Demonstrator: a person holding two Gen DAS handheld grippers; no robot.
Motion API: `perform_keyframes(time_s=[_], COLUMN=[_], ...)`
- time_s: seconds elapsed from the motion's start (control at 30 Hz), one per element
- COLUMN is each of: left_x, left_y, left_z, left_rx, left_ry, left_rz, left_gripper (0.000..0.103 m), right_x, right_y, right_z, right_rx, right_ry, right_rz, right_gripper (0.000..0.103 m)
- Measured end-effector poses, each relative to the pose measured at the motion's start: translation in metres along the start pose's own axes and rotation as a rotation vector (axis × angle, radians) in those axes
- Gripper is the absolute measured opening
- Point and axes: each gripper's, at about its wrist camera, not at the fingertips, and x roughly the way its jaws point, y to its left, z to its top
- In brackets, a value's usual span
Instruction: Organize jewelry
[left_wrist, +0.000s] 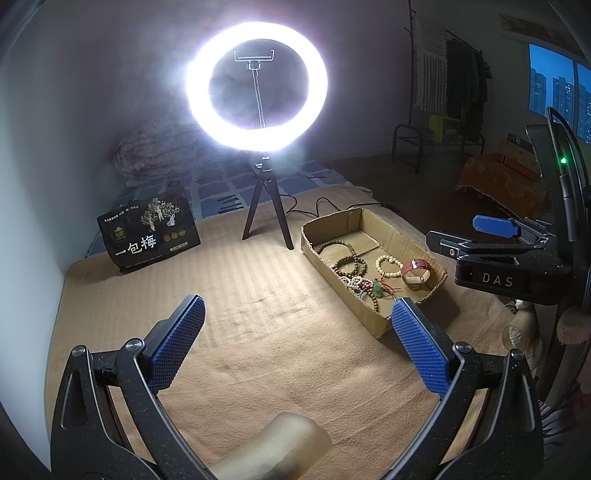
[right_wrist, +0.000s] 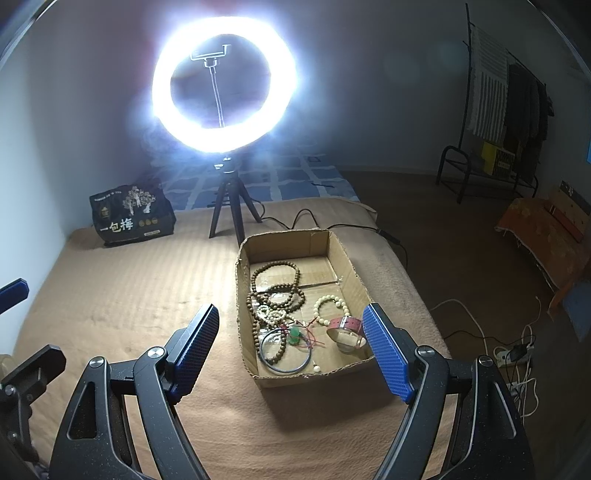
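Blanket (right_wrist: 129, 306): bears box (right_wrist: 354, 275), lamp tripod (right_wrist: 231, 206) behind the box, bag (right_wrist: 131, 216) left of the tripod. In box: bead strings (right_wrist: 275, 286) left, bead bracelet (right_wrist: 330, 308) and watch (right_wrist: 345, 330) right, bangle (right_wrist: 284, 352) nearest.

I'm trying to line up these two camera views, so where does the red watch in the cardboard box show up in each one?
Left wrist view: the red watch lies right of centre, at the box's near right end beside the cream bead bracelet.
Right wrist view: the red watch lies lower right of centre, just left of the right gripper's blue finger pad.
Shared landmark: the ring light behind the cardboard box.
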Motion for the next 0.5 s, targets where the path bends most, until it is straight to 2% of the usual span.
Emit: perform_keyframes(time_s=[0.5], left_x=[-0.0003], left_y=[0.0016], left_z=[0.0007], left_rx=[0.002], left_ry=[0.000], left_rz=[-0.001], left_gripper=[0.103], right_x=[0.0006], right_y=[0.0011], right_z=[-0.0003], right_rx=[-0.006], right_ry=[0.001], right_rz=[0.001], right_gripper=[0.080])
